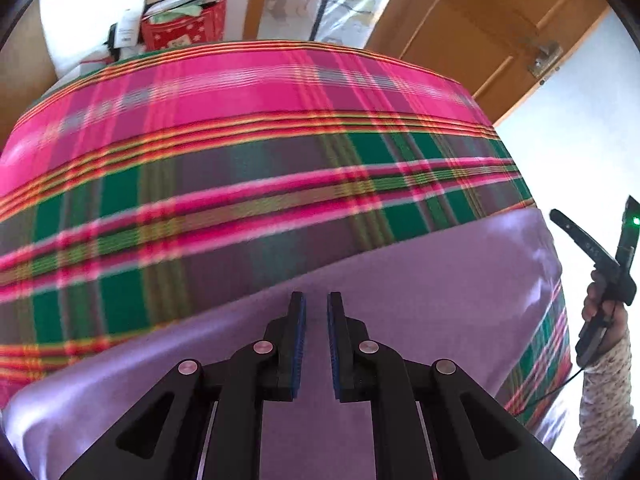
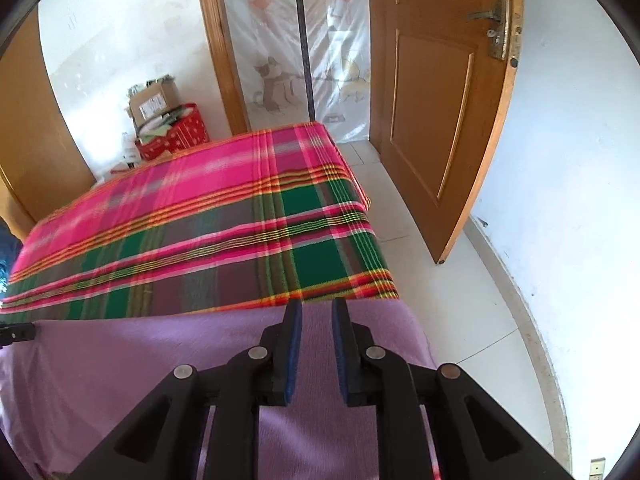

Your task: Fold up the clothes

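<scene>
A lilac garment [image 1: 420, 280] lies flat on the near part of a bed covered with a pink and green plaid sheet [image 1: 240, 168]. It also shows in the right wrist view [image 2: 140, 360] on the same plaid sheet [image 2: 224, 220]. My left gripper [image 1: 316, 304] hovers above the garment, jaws a little apart, nothing between them. My right gripper [image 2: 317, 310] hangs over the garment's far right edge, jaws a little apart and empty. The right gripper also shows in the left wrist view [image 1: 592, 252], held in a hand beside the bed.
A red gift bag [image 2: 176, 136] and a cardboard box [image 2: 154, 100] stand on the floor beyond the bed's far left corner. An open wooden door [image 2: 436, 120] is at the right, with white tiled floor [image 2: 460, 312] beside the bed.
</scene>
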`<move>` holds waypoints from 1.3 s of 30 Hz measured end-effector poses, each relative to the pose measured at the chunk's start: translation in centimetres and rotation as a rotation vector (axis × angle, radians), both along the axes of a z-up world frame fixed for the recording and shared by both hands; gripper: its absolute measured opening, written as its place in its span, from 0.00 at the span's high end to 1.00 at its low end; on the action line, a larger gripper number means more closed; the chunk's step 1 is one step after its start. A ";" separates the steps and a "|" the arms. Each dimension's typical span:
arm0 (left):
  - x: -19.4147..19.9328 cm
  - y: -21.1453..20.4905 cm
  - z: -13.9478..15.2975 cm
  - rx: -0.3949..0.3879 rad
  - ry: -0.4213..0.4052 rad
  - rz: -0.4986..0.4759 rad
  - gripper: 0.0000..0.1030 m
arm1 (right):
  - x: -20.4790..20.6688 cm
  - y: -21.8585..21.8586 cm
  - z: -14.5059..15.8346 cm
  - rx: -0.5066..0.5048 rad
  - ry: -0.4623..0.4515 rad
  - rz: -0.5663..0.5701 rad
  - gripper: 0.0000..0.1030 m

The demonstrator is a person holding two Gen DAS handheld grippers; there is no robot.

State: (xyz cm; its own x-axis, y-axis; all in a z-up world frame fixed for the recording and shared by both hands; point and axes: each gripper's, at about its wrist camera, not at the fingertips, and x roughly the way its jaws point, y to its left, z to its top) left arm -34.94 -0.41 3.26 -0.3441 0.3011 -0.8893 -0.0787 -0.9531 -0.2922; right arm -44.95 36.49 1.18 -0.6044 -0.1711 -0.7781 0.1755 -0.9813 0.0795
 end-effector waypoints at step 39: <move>9.3 -9.6 1.8 0.071 0.039 0.253 0.80 | -0.8 6.4 -3.2 -0.110 -0.069 -0.134 0.93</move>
